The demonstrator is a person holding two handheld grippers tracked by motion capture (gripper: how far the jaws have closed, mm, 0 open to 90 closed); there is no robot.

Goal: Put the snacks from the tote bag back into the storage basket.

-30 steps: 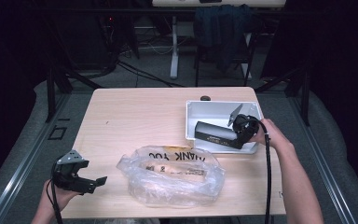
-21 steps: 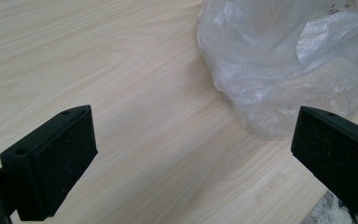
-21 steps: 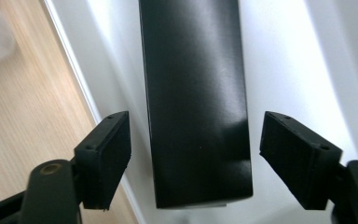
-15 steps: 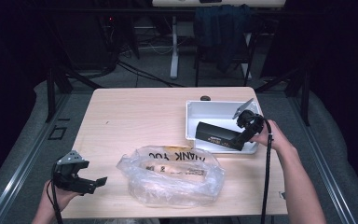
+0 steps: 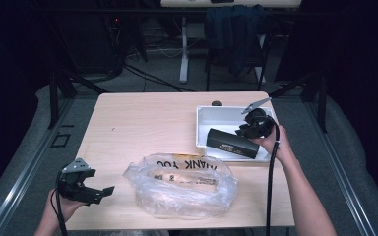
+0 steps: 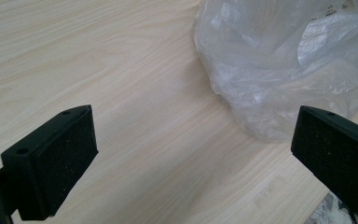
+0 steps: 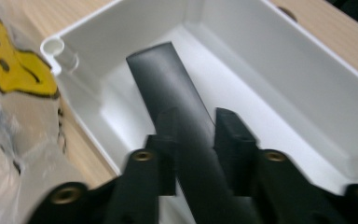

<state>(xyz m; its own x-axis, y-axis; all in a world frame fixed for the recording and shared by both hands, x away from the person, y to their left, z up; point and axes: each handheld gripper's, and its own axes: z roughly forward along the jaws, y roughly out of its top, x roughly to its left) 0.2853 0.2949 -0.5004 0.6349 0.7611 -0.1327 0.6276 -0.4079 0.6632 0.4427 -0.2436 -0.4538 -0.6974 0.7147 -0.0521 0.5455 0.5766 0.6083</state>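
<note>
- Jaws of the right gripper have just been closing and are now clamped on the long black rectangular box, which is held between the pads.
- Compared with a second earlier, the box end is raised slightly inside the shallow white plastic tray, so a lift out of it is judged under way.
- Jaws of the left gripper are spread wide with nothing between them, over the pale wooden table.
- A crumpled clear plastic bag with printed lettering lies just beside the tray's near wall; that wall and the bag are judged to stand in the path.
</note>
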